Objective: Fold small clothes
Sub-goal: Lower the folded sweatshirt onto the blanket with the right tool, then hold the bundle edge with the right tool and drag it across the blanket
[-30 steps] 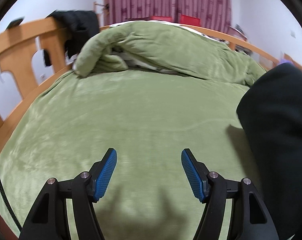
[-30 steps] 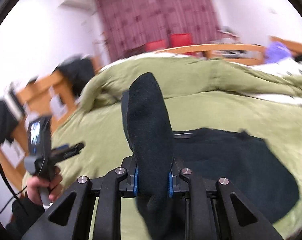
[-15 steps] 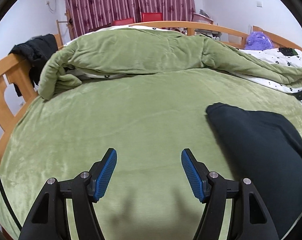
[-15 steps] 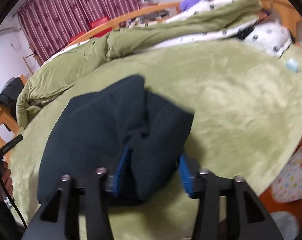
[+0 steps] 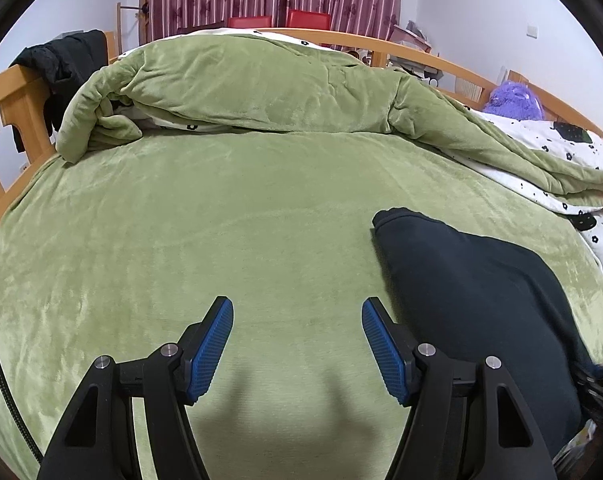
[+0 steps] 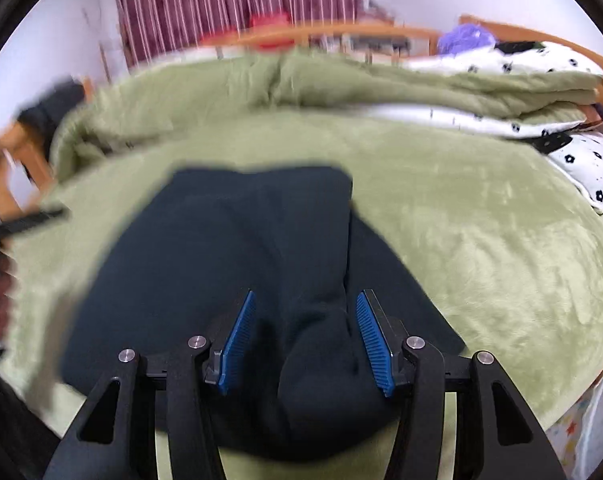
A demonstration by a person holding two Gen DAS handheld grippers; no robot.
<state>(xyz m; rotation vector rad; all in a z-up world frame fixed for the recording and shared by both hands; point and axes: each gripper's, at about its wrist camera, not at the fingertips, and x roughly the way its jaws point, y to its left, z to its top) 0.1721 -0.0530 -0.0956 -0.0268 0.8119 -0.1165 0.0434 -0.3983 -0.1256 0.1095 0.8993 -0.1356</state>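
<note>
A dark navy garment (image 6: 237,256) lies folded on the green bed cover (image 6: 461,216). In the left wrist view it lies at the right (image 5: 481,280). My right gripper (image 6: 304,330) is open, its blue pads apart on either side of a raised fold of the garment, not pinching it. My left gripper (image 5: 297,340) is open and empty above bare green cover (image 5: 221,220), just left of the garment's edge.
A bunched green duvet (image 5: 261,88) lies across the back of the bed. A white pillow with black flowers (image 5: 557,168) is at the right. The wooden bed frame (image 5: 9,112) rises at the left with a black jacket (image 5: 61,64) hung on it.
My right gripper was shut on the garment and holding it up; it has lowered it onto the bed and opened. My left gripper has swung right, so the garment now lies beside it.
</note>
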